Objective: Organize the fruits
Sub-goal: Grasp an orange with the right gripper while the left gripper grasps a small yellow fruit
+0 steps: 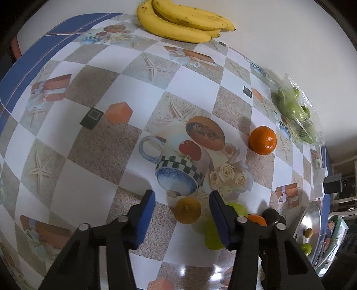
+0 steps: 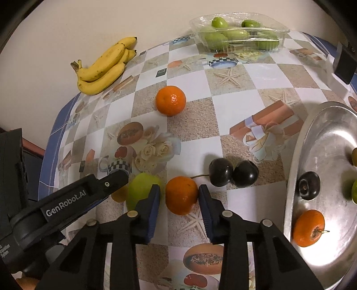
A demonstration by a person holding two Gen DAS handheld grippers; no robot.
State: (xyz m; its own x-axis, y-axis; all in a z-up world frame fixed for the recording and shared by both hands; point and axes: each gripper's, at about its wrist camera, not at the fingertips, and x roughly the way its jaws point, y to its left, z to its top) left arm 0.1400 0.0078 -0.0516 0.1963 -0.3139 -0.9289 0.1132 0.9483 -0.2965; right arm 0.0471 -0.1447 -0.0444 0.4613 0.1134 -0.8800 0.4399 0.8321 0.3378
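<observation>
Blue-padded left tongs (image 1: 181, 201) fill the bottom of the left wrist view, part open around a small yellow-brown fruit (image 1: 187, 210) at six o'clock; gaps show on both sides, so nothing is gripped. A green fruit (image 1: 214, 232) sits just behind the right-hand pad, and closing could nudge it into its neighbours. A loose tangerine (image 1: 262, 140) lies at three o'clock, bananas (image 1: 183, 21) at twelve.

From the right wrist view, the right tongs (image 2: 179, 196) bracket a tangerine (image 2: 181, 195) at six o'clock on the counter (image 2: 234, 73); the right-hand pad looks close or touching, the other stands clear, so I judge no firm hold. A lopsided squeeze could roll it into the two dark plums (image 2: 233, 172) just beyond, at five o'clock. The silver tray (image 2: 296, 178) at three o'clock holds a tangerine and a plum; its raised rim could catch a low carry.
</observation>
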